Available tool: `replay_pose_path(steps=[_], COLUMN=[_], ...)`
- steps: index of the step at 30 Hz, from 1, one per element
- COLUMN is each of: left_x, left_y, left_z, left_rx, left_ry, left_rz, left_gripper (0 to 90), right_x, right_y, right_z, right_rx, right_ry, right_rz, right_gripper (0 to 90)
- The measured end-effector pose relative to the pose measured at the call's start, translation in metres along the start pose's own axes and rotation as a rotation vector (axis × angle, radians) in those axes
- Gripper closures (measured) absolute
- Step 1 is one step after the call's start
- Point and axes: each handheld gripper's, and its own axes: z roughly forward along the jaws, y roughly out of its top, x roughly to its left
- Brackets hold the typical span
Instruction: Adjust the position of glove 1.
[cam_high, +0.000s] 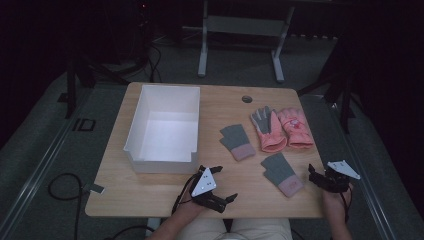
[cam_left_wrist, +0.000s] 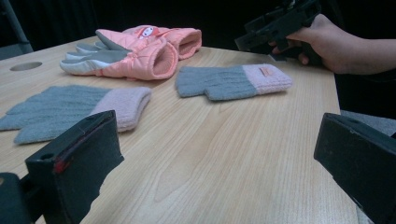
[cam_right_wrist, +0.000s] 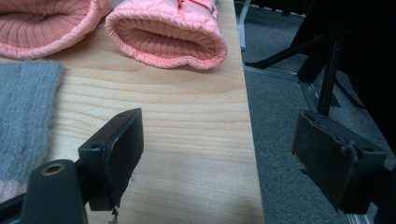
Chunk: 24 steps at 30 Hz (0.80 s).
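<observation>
Two grey knit gloves with pink cuffs lie on the wooden table (cam_high: 150, 187): one (cam_high: 236, 141) mid-table, one (cam_high: 281, 173) nearer the front right. Behind them a pair of pink ski gloves (cam_high: 267, 130) (cam_high: 296, 128) lie side by side. My left gripper (cam_high: 225, 184) is open near the front edge, facing right towards the grey gloves (cam_left_wrist: 70, 109) (cam_left_wrist: 233, 81), with nothing between its jaws. My right gripper (cam_high: 312, 174) is open at the table's right edge, beside the nearer grey glove (cam_right_wrist: 23, 116). It faces the cuff of a pink glove (cam_right_wrist: 168, 39).
A white open box (cam_high: 165, 127) stands on the left half of the table. A round cable hole (cam_high: 247, 98) sits near the far edge. In the right gripper view the table edge (cam_right_wrist: 247, 140) runs between the jaws, with grey floor (cam_right_wrist: 280, 121) beyond.
</observation>
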Motion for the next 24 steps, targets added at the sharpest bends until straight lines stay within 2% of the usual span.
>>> replay_pose_path(steps=[7,24], left_x=[0.0001,0.0], left_y=[0.0003,0.0001], left_z=[0.0008,0.0005], left_rx=[0.004,0.0], left_ry=[-0.003,-0.013], left_rz=[0.006,0.008], left_gripper=[0.2,0.2], right_x=[-0.002,0.0029], right_y=[0.0,0.0014], right_z=[-0.0001,0.0033], right_rx=[-0.004,0.037], right_ry=[0.005,-0.007], right_rz=[0.019,-0.027], right_gripper=[16.8,16.9])
